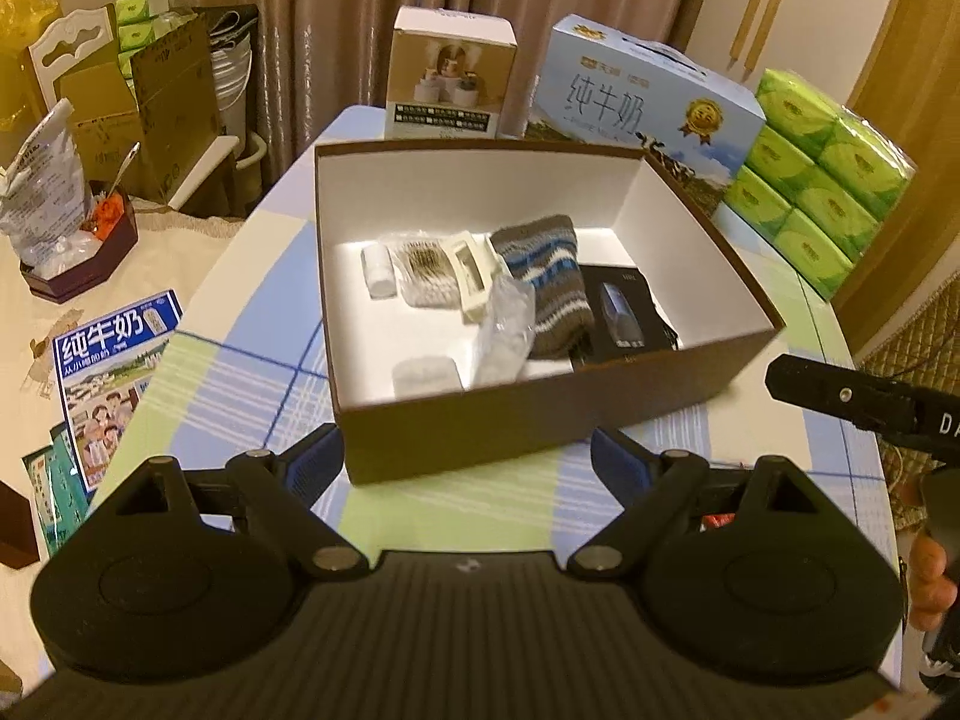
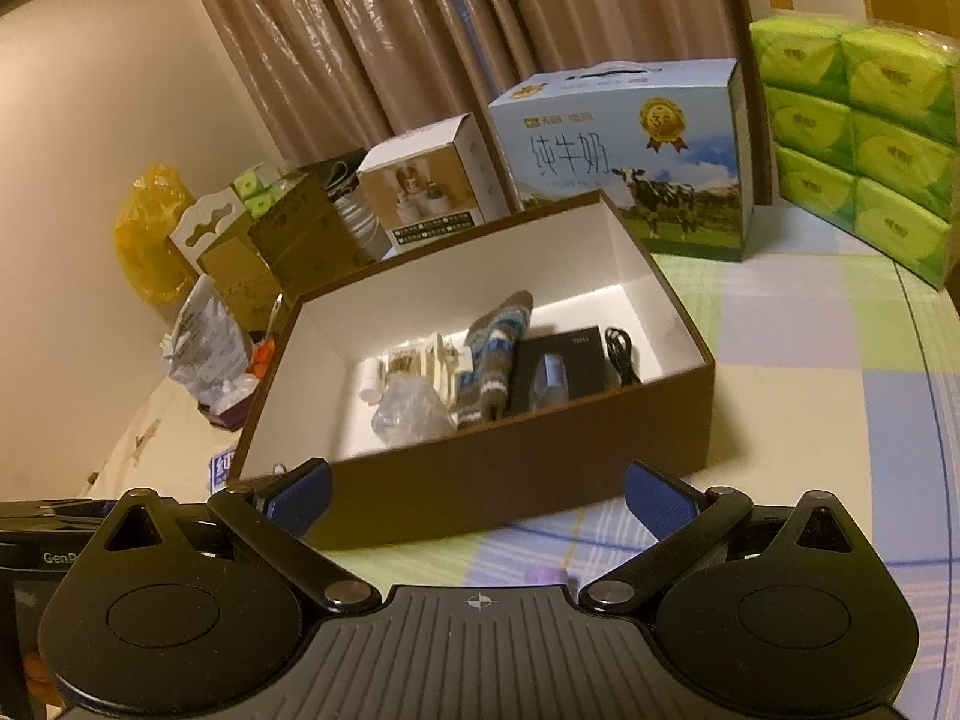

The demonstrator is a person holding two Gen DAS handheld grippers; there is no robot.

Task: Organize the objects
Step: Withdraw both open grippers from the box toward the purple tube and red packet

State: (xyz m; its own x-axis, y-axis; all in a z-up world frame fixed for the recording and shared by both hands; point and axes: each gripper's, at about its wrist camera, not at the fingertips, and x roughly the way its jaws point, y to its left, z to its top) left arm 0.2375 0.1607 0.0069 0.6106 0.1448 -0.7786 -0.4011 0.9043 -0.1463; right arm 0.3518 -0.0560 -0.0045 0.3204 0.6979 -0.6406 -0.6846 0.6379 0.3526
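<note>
A brown open box (image 1: 480, 426) with a white inside stands on the checked tablecloth, also seen as the brown box (image 2: 516, 480) in the right wrist view. Inside lie a striped knitted sock (image 1: 549, 282), a black case (image 1: 624, 312), a cream plastic holder (image 1: 474, 276), a small white bottle (image 1: 378, 273), a bag of cotton swabs (image 1: 420, 270) and crumpled clear plastic (image 1: 507, 324). My left gripper (image 1: 480, 468) stands open just in front of the box's near wall, nothing between its fingers. My right gripper (image 2: 477, 495) is open too, before the same wall.
Behind the box stand a small white carton (image 1: 450, 84), a blue milk carton (image 1: 642, 102) and green tissue packs (image 1: 822, 180). A milk leaflet (image 1: 114, 372), a dark tray (image 1: 84, 252) and cardboard boxes (image 1: 144, 96) lie left. The other gripper's black body (image 1: 852, 402) shows at right.
</note>
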